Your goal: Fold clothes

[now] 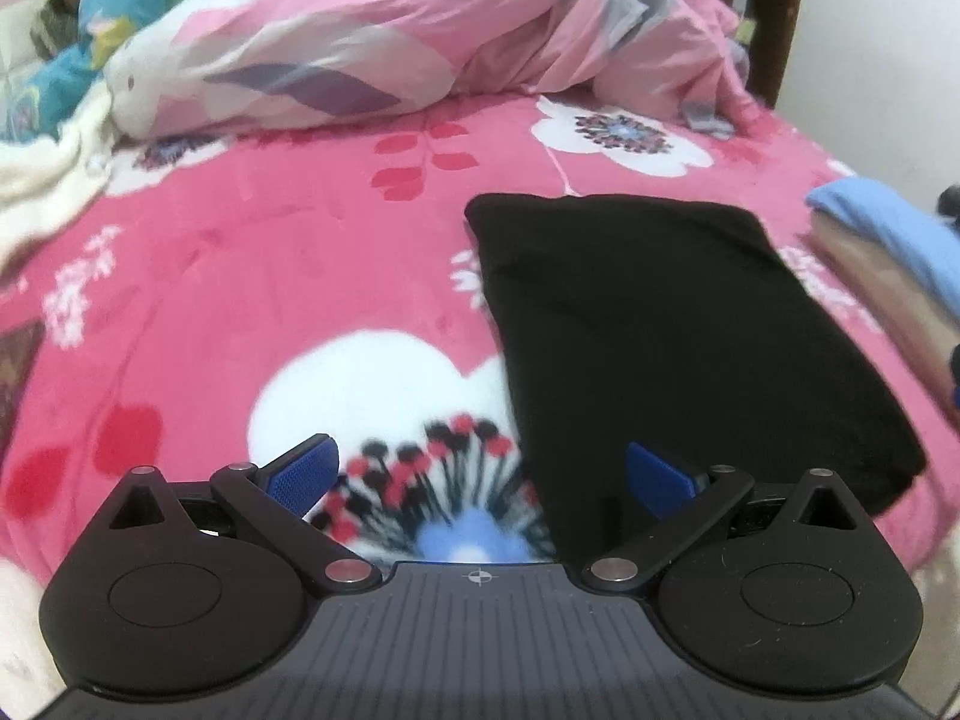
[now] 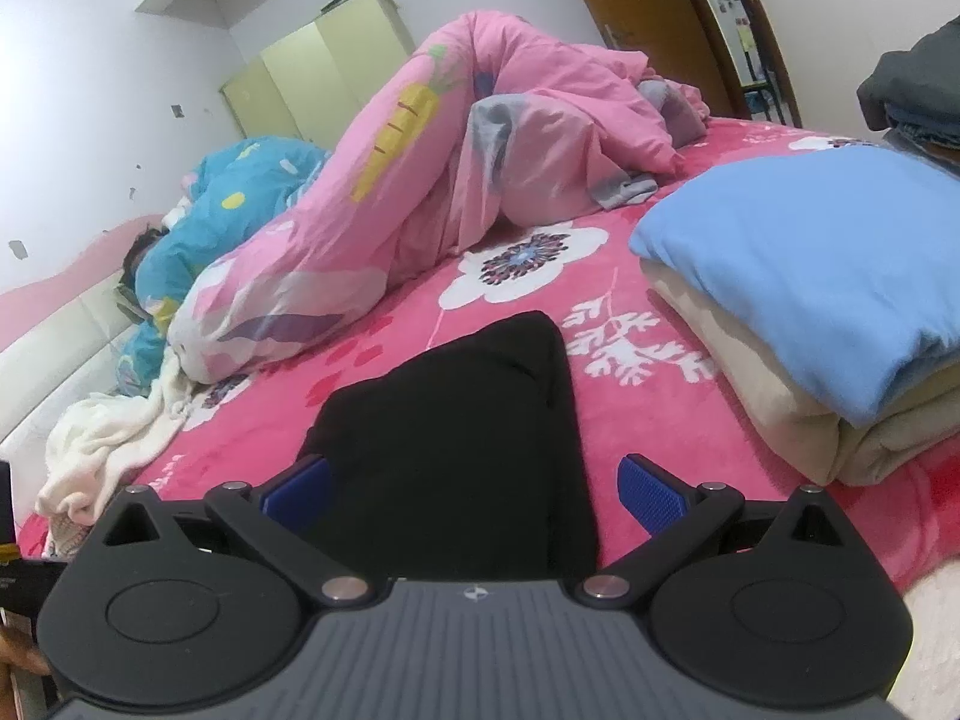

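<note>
I had both tools hovering over the bed, and neither was gripping anything. The left gripper (image 1: 480,471) had its blue pads spread wide, with the pink floral blanket (image 1: 240,276) showing between them; its right pad sat over the near left edge of the black garment (image 1: 660,330). The right gripper (image 2: 474,489) was spread just as wide, and the black garment (image 2: 456,432) filled the gap between its fingers without being pinched.

The garment lay flat on the blanket as a compact dark rectangle, so I judged it was already folded at least once. To its right, apart from it, stood a pile of folded clothes (image 2: 840,312), a light blue piece on top of beige ones. A bunched pink quilt (image 2: 480,138) lay well beyond, toward the head of the bed.

I took the step in hand to be either one last fold or lifting the black piece onto the pile. Either way, the next move called for lowering both grippers to the near edge, closing on all the layers together, and keeping the two sides level so the fold would not slip open.

I could read no brand, label or writing anywhere; the only mark was a small crosshair symbol on each gripper body
</note>
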{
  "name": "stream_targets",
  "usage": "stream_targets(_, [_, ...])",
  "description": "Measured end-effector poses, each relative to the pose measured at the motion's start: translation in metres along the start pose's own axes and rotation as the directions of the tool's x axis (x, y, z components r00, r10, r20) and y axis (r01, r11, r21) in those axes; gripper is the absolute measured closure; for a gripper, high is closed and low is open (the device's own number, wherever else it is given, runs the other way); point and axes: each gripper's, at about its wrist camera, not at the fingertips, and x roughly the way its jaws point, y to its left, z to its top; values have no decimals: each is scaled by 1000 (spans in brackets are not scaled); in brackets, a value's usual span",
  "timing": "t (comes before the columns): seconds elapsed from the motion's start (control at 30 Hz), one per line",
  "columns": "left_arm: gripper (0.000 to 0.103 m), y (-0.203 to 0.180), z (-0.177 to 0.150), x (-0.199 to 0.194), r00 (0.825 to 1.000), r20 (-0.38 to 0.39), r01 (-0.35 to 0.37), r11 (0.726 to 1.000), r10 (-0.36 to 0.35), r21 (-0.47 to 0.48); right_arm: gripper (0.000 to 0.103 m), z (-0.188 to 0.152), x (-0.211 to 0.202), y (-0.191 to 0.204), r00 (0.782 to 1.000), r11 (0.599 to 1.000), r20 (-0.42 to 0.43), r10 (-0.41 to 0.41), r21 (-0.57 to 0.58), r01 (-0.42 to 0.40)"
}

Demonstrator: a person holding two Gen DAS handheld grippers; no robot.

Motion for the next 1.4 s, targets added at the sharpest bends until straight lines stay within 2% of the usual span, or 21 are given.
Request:
stream_targets(0.13, [0,-8,5,11,1000,-22,-11,999,12,35,0,5,8,4,1000,999,6,-26,-33,26])
stream_targets(0.3, [0,-18,3,21,998,-51,-25,996,30,83,2,12,17,20,999,985,34,-36,-169,42])
stream_targets(0.4, [0,-20,2,25,998,-60,-31,995,37,95,9,11,25,33,999,965,35,-42,-259,49])
stream_targets(0.47, [0,-20,2,26,997,-61,-33,995,39,99,19,9,29,39,999,953,26,-33,-300,39])
stream_targets(0.5, [0,-20,2,27,997,-62,-33,994,40,101,21,9,31,40,999,952,16,-28,-306,31])
stream_targets(0.57, [0,-20,3,28,997,-65,-33,994,40,103,34,8,36,42,1000,948,-3,-17,-317,15])
stream_targets(0.77, [0,-21,4,30,997,-69,-33,994,41,107,46,3,48,45,999,937,-45,2,-349,-17])
stream_targets(1.03, [0,-21,5,32,997,-72,-30,994,38,110,54,-16,76,31,987,941,-151,-48,-337,-5])
stream_targets(1.4, [0,-22,5,32,997,-71,-33,993,41,110,54,-22,78,27,989,944,-139,-47,-331,-1])
